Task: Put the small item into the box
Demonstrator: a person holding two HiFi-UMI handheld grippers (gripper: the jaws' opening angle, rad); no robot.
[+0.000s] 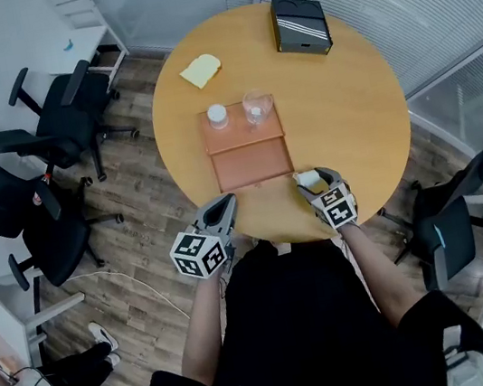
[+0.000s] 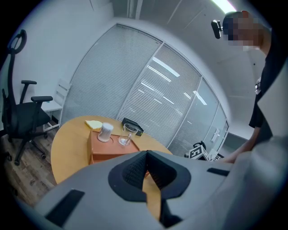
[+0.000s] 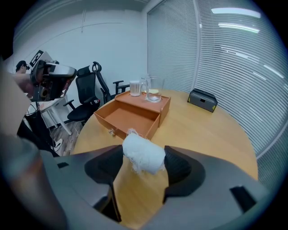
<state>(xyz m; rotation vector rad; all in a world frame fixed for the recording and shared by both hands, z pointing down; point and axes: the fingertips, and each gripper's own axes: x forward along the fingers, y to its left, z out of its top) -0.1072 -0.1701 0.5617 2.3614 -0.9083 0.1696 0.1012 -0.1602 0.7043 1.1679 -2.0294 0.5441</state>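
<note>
No readable text, label, brand or number anywhere

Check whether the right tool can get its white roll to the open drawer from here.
Probably yes. The right tool grips the white roll just short of the open drawer, with only bare tabletop between; the drawer looks empty.

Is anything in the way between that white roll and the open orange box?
Nothing visible. The right tool holds the white roll above bare table, facing the empty open drawer; the glass and jar stand farther back on the box's top.
</note>
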